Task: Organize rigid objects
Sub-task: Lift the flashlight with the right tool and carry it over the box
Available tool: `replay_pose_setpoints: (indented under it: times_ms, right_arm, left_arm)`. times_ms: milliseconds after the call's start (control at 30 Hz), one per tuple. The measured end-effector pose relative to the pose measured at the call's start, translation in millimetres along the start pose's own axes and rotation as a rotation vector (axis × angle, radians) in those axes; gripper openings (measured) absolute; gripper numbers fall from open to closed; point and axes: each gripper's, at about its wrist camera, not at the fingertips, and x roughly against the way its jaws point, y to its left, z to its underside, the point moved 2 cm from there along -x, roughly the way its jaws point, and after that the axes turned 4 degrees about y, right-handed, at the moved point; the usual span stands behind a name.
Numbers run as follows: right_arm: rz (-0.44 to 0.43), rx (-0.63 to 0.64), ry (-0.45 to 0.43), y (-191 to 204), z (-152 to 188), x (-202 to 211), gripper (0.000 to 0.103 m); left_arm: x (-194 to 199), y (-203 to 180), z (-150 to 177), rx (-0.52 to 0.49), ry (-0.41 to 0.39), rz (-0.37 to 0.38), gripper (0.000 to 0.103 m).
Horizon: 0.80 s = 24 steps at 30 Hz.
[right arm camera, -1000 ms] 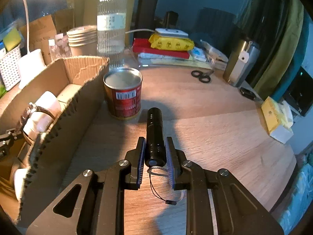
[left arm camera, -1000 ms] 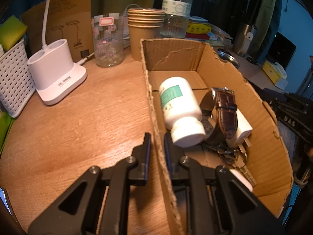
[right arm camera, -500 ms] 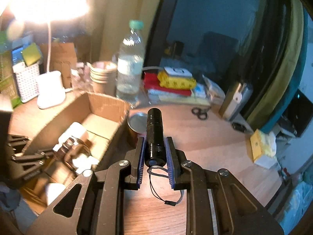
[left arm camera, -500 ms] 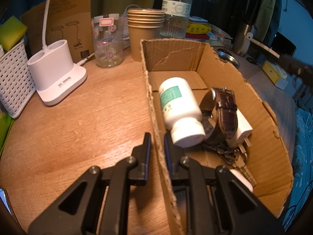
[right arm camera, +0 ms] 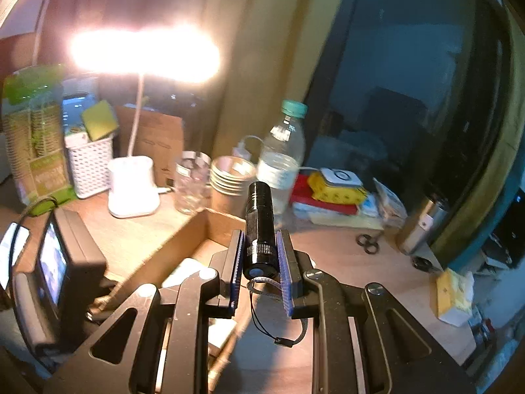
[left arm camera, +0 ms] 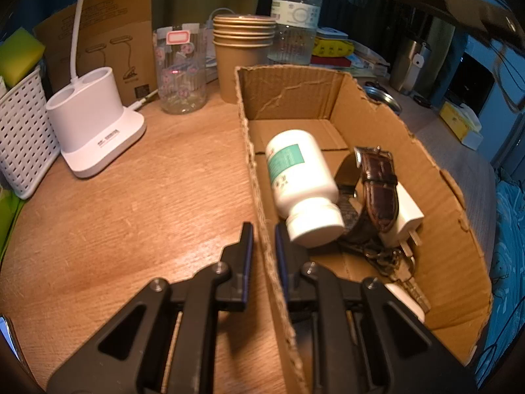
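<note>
An open cardboard box (left arm camera: 377, 121) lies on the wooden desk. Inside it are a white pill bottle (left arm camera: 300, 184), a brown leather watch (left arm camera: 377, 193), a white plug adapter (left arm camera: 407, 213) and keys (left arm camera: 390, 259). My left gripper (left arm camera: 263, 233) is shut on the box's near left wall (left arm camera: 262, 197). In the right wrist view my right gripper (right arm camera: 261, 239) is shut on a black flashlight (right arm camera: 259, 220), its wrist cord (right arm camera: 275, 325) dangling below. The flashlight is held in the air above the box (right arm camera: 170, 249). The other gripper's body (right arm camera: 62, 262) shows at the left.
A white lamp base (left arm camera: 95, 128), a white basket (left arm camera: 19, 134), a glass jar (left arm camera: 180, 69), stacked paper cups (left arm camera: 242, 52) and a water bottle (left arm camera: 295, 13) stand behind the box. Scissors (right arm camera: 369, 243), a steel flask (right arm camera: 423, 226), yellow packs (right arm camera: 338, 190) and a tissue box (right arm camera: 454, 295) sit to the right.
My right gripper has lifted the flashlight off the desk and carried it up and left, over the box. The red can has left its view. The left gripper has stayed on the box wall.
</note>
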Motion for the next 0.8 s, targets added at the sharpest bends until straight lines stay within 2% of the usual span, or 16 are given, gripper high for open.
replay_pose_setpoints:
  times_ms: [300,800]
  right_arm:
    - [-0.061,0.002,0.030,18.1,-1.8,-26.3,0.021]
    - [-0.096,-0.008,0.171,21.9,27.7,-79.0,0.021]
  left_arm:
    - [0.0,-0.2,0.2,0.000,0.001,0.000,0.015]
    - [-0.6,0.2,-2.1,-0.002,-0.002,-0.002,0.015]
